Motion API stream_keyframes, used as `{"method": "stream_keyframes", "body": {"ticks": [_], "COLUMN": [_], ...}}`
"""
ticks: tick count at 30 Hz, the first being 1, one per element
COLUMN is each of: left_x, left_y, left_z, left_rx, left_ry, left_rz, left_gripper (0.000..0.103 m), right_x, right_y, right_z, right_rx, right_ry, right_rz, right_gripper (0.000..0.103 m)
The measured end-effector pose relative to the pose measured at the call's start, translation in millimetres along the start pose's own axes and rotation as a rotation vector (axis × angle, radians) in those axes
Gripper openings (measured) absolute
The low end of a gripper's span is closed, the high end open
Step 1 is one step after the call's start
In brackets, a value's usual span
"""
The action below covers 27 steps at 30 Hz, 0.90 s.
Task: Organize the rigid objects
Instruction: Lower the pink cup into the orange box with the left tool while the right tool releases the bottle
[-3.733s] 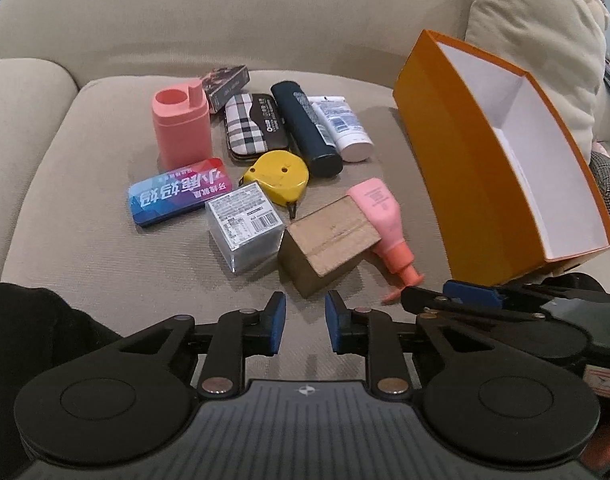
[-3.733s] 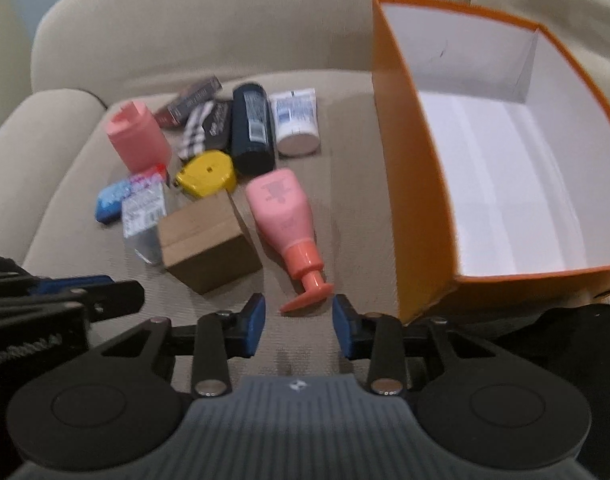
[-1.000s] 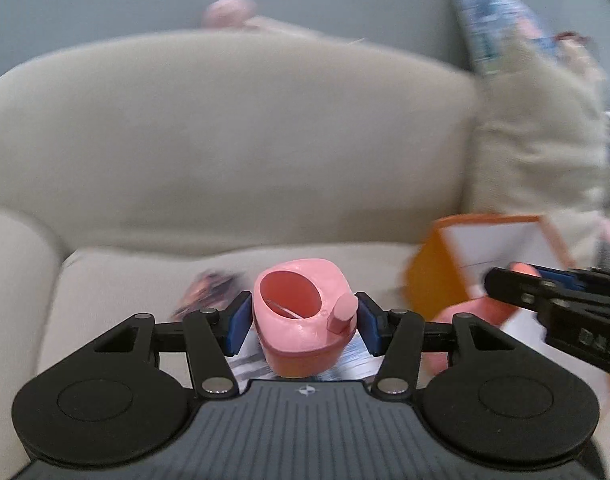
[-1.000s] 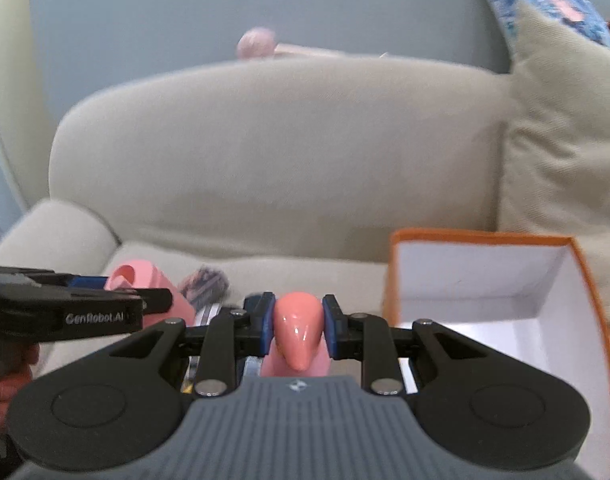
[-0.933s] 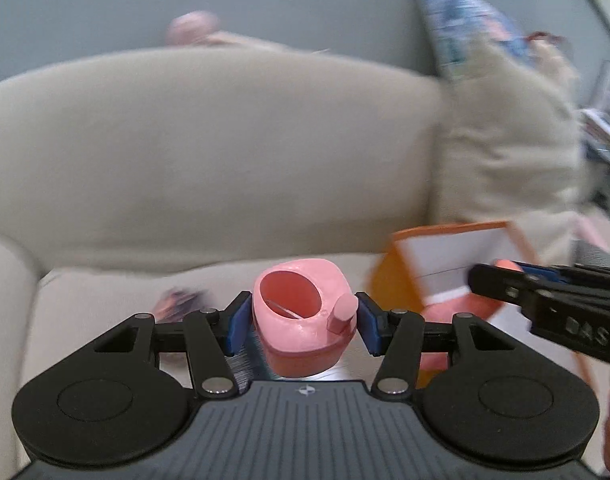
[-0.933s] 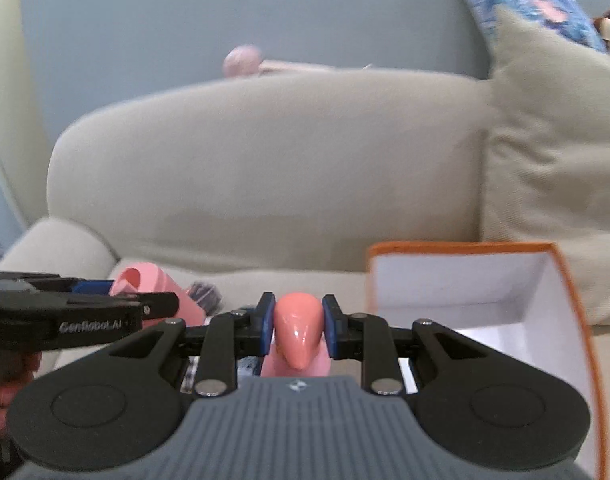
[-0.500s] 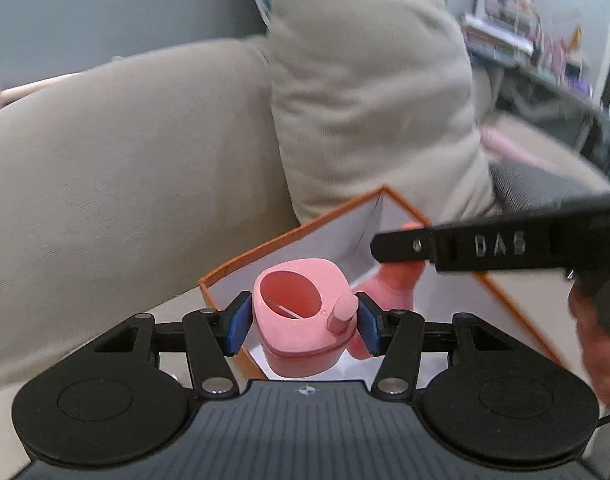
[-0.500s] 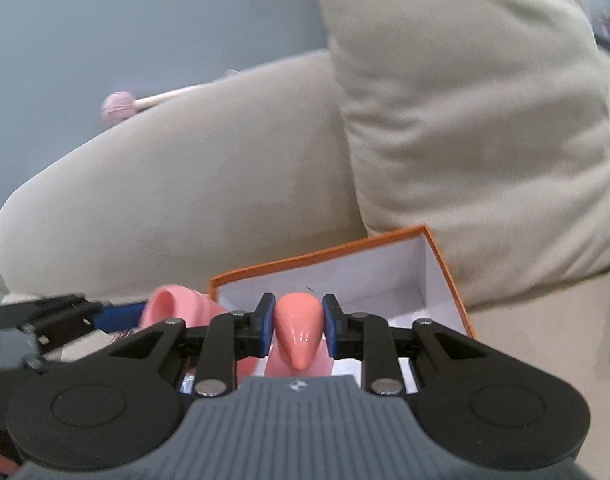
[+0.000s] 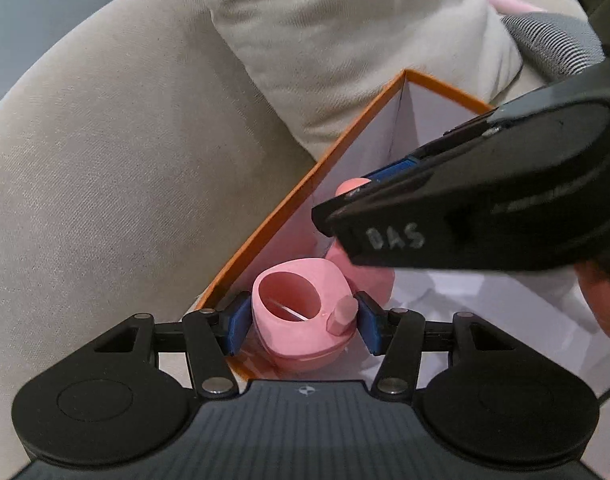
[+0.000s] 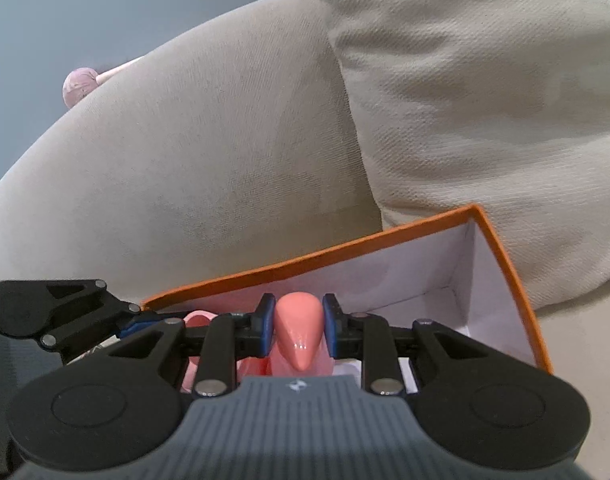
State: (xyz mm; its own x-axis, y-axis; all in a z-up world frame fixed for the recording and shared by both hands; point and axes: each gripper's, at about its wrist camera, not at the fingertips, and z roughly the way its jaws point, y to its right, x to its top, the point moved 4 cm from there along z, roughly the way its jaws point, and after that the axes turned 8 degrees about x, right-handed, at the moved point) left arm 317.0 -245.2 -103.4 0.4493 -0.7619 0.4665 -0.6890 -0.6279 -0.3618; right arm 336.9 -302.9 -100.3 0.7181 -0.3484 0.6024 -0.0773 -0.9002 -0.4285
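Note:
My left gripper (image 9: 301, 322) is shut on a pink plastic container (image 9: 305, 314) with an open oval mouth and a small knob, held just inside the near corner of the orange box (image 9: 265, 236). My right gripper (image 10: 298, 330) is shut on the pump head of a pink pump bottle (image 10: 299, 338), also over the white inside of the orange box (image 10: 501, 256). In the left wrist view the right gripper's black arm (image 9: 465, 208) crosses above the box, with the bottle's body (image 9: 369, 276) showing beneath it. The left gripper (image 10: 121, 322) shows at the left of the right wrist view.
The beige sofa back (image 9: 105, 160) rises behind the box and a beige cushion (image 10: 485, 80) leans against its far side. A person's hand (image 9: 601, 300) shows at the right edge. A grey striped fabric (image 9: 553, 40) lies beyond the cushion.
Both grippers have swung right from over the sofa seat to the orange box and sunk into it, each keeping hold of its pink item. The left gripper has rolled.

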Motion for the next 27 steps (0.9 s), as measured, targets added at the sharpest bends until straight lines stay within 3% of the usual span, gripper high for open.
{"method": "stream_keyframes", "body": {"ticks": [9,16,23,25,27], "left_x": [-7,-16,-24,-23,-25], "left_y": [22,23,17,8,6], "left_z": [13,4,-11,-12,-19], "left_rx": [0.098,0.122,0.104,0.094,0.092], "left_ry": [0.004,0.056,0.099,0.105,0.118], "left_rz": [0.092,0.047,0.031,0.015,-0.002], "left_gripper": [0.071,0.086,0.089,0.089,0.089], "right_x": [-4,-4,-4,-2,0], "right_y": [0,-1,5,6,8], "right_z": [10,10,7,3,-3], "right_rx": [0.001,0.046,0.058,0.057,0.060], "right_ry": [-0.011,-0.042,-0.054,-0.044,-0.035], "right_rz": [-0.013,0.028,0.069,0.077,0.084], "right_gripper": [0.027,0.030,0.032,0.040,0.041]}}
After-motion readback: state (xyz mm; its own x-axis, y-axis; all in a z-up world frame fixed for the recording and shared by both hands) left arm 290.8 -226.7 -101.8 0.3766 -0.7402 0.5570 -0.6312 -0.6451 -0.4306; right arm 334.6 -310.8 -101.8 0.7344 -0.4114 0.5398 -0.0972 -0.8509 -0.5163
